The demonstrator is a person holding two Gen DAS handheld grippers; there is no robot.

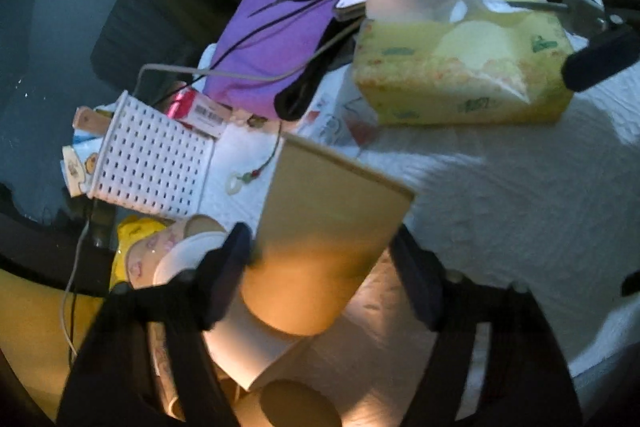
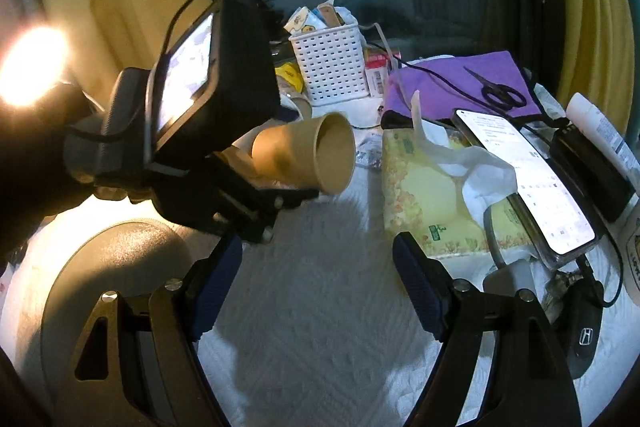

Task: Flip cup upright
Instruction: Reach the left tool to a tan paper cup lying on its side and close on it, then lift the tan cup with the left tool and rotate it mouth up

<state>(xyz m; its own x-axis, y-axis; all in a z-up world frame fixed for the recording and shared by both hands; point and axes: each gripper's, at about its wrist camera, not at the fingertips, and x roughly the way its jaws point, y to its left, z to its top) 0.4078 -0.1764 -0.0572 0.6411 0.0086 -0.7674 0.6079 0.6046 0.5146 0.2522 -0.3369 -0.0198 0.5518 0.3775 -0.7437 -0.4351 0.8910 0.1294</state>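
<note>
A brown paper cup [image 1: 324, 243] is held in my left gripper [image 1: 320, 267], whose blue fingers press on its two sides. The cup is lifted off the white cloth and tilted, with its open rim pointing up and away. In the right wrist view the same cup [image 2: 308, 155] lies almost sideways in the air, its mouth facing right, held by the left gripper [image 2: 280, 187] under a phone mount. My right gripper [image 2: 316, 291] is open and empty, low over the white cloth [image 2: 320, 327].
A yellow tissue box [image 2: 432, 195] stands to the right of the cup. A phone [image 2: 528, 183] leans on it. A white perforated basket [image 2: 330, 67], purple cloth with scissors [image 2: 496, 89], a car key [image 2: 584, 335] and other paper cups [image 1: 256, 339] crowd the table.
</note>
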